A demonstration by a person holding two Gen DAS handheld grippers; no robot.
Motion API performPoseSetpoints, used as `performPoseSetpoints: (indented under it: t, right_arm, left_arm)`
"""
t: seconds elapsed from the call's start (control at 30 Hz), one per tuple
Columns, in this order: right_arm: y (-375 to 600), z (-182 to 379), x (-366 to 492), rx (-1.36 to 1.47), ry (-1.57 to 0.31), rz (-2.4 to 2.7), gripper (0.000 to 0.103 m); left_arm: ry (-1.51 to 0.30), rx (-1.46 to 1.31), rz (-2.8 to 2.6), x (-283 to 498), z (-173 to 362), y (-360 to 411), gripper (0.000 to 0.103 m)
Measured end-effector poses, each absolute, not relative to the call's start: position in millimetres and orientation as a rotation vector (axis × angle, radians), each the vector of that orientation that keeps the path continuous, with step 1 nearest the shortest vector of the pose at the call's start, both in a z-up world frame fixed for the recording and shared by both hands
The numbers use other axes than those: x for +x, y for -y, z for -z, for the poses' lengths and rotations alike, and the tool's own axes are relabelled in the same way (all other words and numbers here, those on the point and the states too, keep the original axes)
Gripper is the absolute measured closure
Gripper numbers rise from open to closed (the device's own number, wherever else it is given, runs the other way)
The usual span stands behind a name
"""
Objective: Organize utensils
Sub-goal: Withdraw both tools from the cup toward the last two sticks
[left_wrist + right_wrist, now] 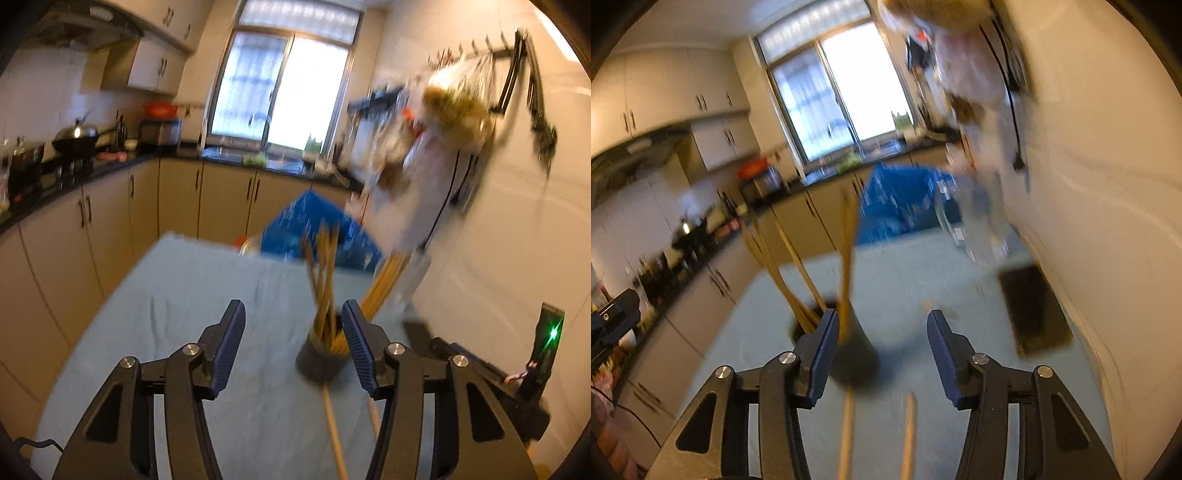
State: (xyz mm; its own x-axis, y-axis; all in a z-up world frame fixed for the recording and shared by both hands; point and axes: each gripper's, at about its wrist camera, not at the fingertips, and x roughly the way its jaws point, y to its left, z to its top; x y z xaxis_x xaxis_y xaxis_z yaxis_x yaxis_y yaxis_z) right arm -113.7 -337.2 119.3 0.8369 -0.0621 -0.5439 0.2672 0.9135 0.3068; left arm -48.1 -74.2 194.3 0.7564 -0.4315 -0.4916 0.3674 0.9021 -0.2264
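While both views are smearing with motion, I am judging the loose-chopstick pickup as the step in hand: two pale wooden chopsticks point(334, 435) are lying just in front of the dark round holder point(322, 360). Left gripper point(293, 347) and right gripper point(882, 354) are hanging half-spread, grasping nothing. Next I am needing one to be lining up along a stick.

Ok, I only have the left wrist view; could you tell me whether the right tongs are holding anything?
Observer: No, the right tongs are open and empty.
Operator: What do they face?
Observer: The dark chopstick holder, standing just ahead, near their left finger.
Operator: Anything loose nearby?
Observer: Two loose chopsticks lie on the cloth, close in front of that camera.
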Motion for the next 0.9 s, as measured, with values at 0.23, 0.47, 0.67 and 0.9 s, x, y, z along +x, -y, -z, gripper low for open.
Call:
performPoseSetpoints:
  t: [0.23, 0.47, 0.67, 0.9]
  right_arm:
    - [317, -41, -147, 0.322, -0.794, 0.112, 0.051]
    - [299, -20, -157, 0.238, -0.843, 0.088, 0.063]
    - [285, -8, -161, 0.189, -0.868, 0.077, 0.074]
    - [280, -2, -159, 0.190, -0.903, 0.113, 0.094]
  left_arm:
    - [-0.876, 0.000, 0.468, -56, -88, 106, 0.050]
    - [-0.953, 0.196, 0.529, -69, -39, 159, 0.050]
    - [-0.951, 0.275, 0.551, -70, -24, 175, 0.066]
    - [-1.006, 0.217, 0.553, -60, -27, 161, 0.097]
